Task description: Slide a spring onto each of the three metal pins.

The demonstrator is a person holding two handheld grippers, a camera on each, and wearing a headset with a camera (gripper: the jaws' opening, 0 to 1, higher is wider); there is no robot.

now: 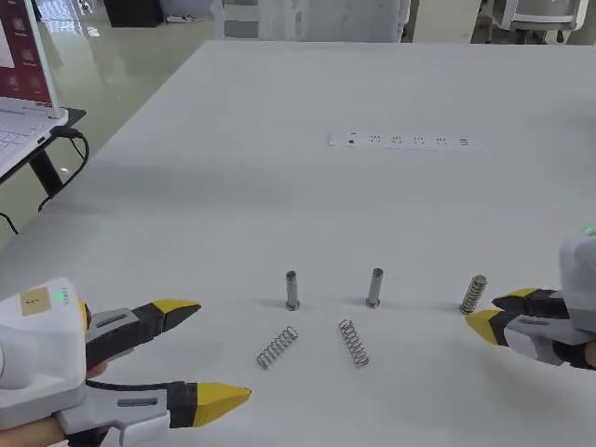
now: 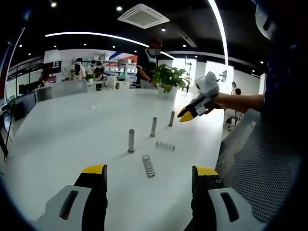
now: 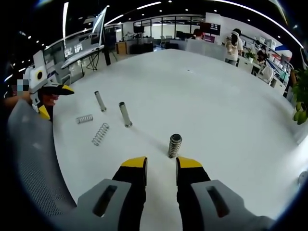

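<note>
Three pins are noted upright in a row on the surface [image 1: 279, 168]. The right pin [image 1: 474, 294] is sleeved by a spring; the left pin [image 1: 291, 291] and middle pin [image 1: 374, 288] are bare. Two loose springs, the left spring [image 1: 277, 346] and the middle spring [image 1: 353, 342], are seen lying flat just in front of the bare pins. The left gripper [image 1: 216, 351] is spread wide and empty. The right gripper [image 1: 484, 311] is parted narrowly and empty, beside the right pin. The springs are judged light, squashy and prone to rolling, so a gentle pinch across the coils near one end is advised.

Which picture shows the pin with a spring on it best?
The right gripper view: the pin with its spring stands big and close, ahead of the right tongs. The head view shows it small near the right edge; the left gripper view shows it tiny and far off.
</note>
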